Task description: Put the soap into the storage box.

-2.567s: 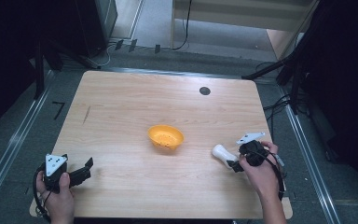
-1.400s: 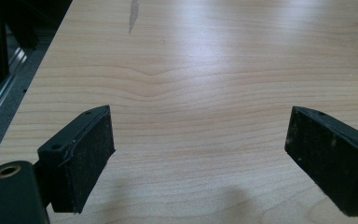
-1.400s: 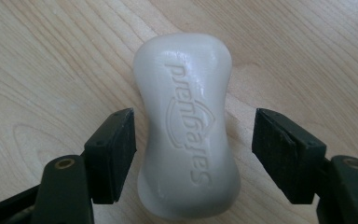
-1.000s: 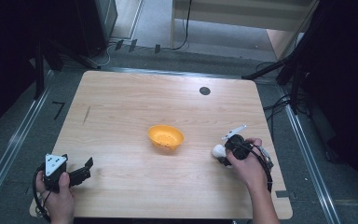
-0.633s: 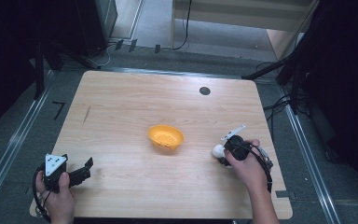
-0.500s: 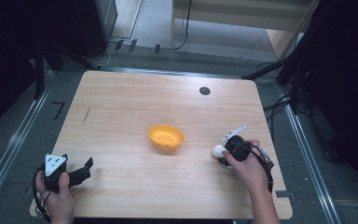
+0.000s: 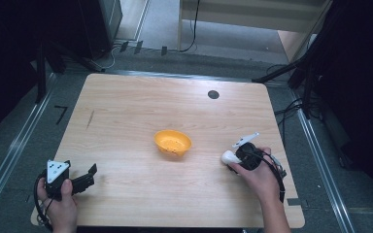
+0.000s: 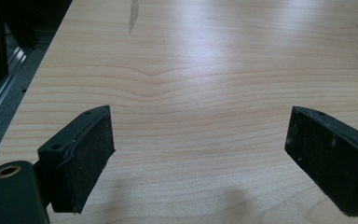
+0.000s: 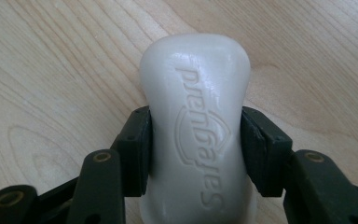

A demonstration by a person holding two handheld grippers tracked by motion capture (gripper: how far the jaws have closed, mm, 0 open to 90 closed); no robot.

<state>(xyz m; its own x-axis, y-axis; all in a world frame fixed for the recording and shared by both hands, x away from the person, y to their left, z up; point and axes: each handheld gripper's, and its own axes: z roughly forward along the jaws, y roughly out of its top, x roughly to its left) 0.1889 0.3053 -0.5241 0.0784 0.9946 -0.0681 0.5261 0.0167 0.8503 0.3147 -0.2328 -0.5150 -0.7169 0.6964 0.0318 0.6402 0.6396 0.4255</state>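
A white bar of soap (image 9: 196, 116) with embossed letters is clamped at its waist between the two black jaws of my right gripper (image 9: 196, 149). In the high view that gripper (image 7: 235, 156) sits at the table's right front, the soap (image 7: 228, 156) pointing left toward an orange bowl (image 7: 173, 142) in the middle. My left gripper (image 7: 90, 173) rests at the front left corner, its jaws spread wide over bare wood (image 8: 196, 140) with nothing between them.
The wooden table (image 7: 136, 111) has a small black round cap (image 7: 213, 94) near its far right and a dark streak (image 7: 90, 119) at the left. Metal rails and cables run along the floor around the table.
My right gripper has tilted and shifted slightly left with the soap, nearer the bowl. The left gripper has stayed still.
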